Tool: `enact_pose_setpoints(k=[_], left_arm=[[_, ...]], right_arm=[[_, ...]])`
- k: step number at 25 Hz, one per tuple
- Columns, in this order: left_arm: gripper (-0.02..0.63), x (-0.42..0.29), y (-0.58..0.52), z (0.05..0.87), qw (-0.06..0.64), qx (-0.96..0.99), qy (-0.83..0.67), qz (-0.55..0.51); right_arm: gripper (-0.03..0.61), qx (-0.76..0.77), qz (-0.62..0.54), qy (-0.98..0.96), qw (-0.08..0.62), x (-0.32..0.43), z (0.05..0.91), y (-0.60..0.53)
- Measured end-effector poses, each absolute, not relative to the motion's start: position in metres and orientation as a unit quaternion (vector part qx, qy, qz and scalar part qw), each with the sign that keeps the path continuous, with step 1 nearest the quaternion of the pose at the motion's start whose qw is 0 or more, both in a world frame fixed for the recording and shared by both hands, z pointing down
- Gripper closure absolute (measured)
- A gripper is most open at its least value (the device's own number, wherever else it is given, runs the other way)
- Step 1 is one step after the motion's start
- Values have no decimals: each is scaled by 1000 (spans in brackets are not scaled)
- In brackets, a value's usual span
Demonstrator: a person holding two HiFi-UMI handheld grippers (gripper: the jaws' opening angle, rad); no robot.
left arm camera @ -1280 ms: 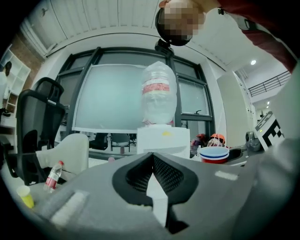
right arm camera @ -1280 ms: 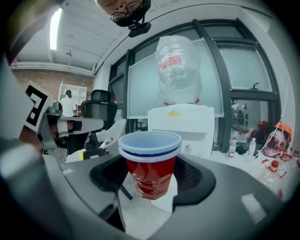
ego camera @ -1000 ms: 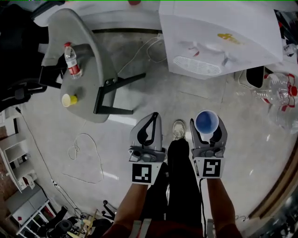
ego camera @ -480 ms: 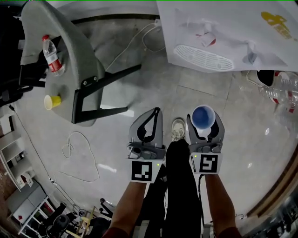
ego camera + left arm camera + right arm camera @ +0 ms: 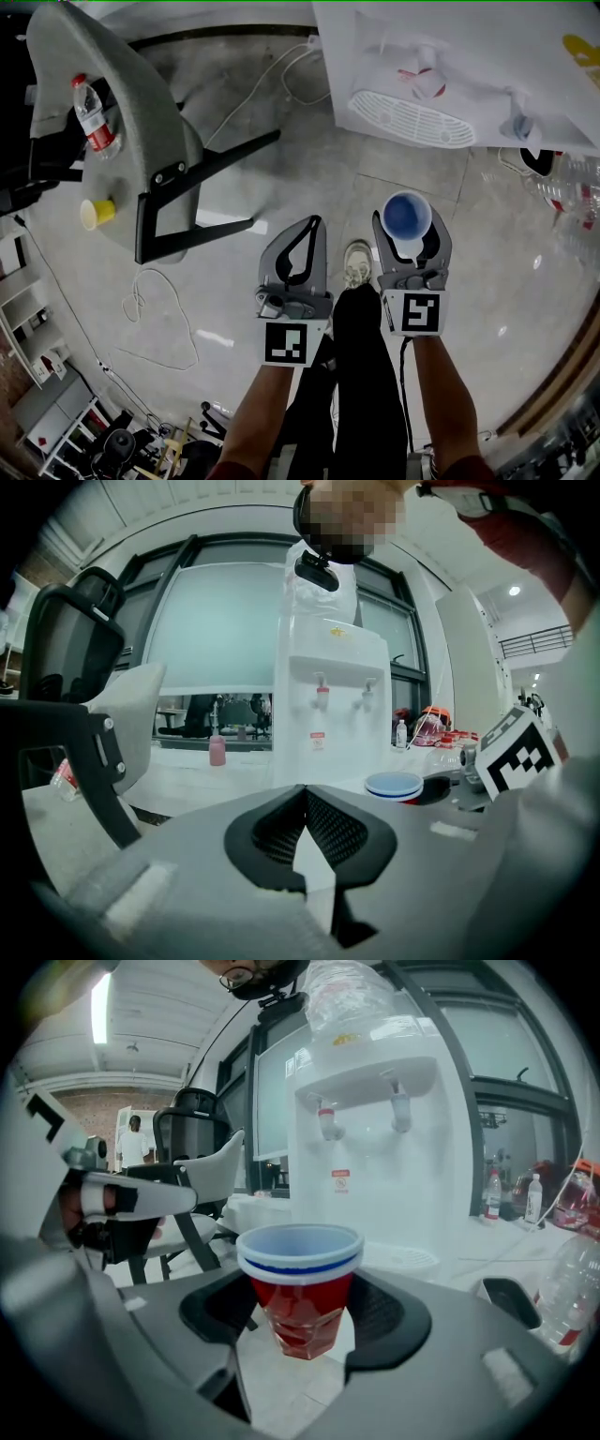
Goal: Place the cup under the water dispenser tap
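Observation:
A red cup (image 5: 407, 216) with a white and blue rim stands upright between the jaws of my right gripper (image 5: 407, 227), which is shut on it. In the right gripper view the cup (image 5: 300, 1283) is at the centre. The white water dispenser (image 5: 375, 1147) stands behind it, apart from it. Its red tap (image 5: 326, 1121) and blue tap (image 5: 401, 1110) hang above the cup's level. The head view shows the dispenser's drip grille (image 5: 412, 117) ahead of the cup. My left gripper (image 5: 312, 225) is beside the right one, shut and holding nothing.
A grey chair (image 5: 66, 56) at the left carries a water bottle (image 5: 91, 117) and a yellow cup (image 5: 94, 214). A white cable (image 5: 164, 314) loops on the floor. Large water bottles (image 5: 572, 197) lie at the right. The person's shoe (image 5: 358, 262) is between the grippers.
Both grippers have sunk lower, the right one still holding the cup. In the head view the dispenser's taps and grille have come nearer to the cup, and the chair has slid left.

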State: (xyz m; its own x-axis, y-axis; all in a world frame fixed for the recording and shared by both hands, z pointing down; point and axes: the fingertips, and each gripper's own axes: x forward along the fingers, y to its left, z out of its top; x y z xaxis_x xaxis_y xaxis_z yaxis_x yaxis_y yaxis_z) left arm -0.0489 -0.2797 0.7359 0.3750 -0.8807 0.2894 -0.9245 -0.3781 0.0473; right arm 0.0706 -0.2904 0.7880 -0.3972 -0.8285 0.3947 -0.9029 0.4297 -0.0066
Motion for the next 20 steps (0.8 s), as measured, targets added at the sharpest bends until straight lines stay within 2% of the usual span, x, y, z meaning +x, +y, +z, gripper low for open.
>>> enact_pose_setpoints(k=[10,20], left_arm=[[612,-51,-281,738,111,816,-556,113],[612,-46,-278,746,121,815,-556,112]], right_arm=[[288,533,69,-832,138,65,773,-369],[288,551,77,-820,133,65,785,-418]])
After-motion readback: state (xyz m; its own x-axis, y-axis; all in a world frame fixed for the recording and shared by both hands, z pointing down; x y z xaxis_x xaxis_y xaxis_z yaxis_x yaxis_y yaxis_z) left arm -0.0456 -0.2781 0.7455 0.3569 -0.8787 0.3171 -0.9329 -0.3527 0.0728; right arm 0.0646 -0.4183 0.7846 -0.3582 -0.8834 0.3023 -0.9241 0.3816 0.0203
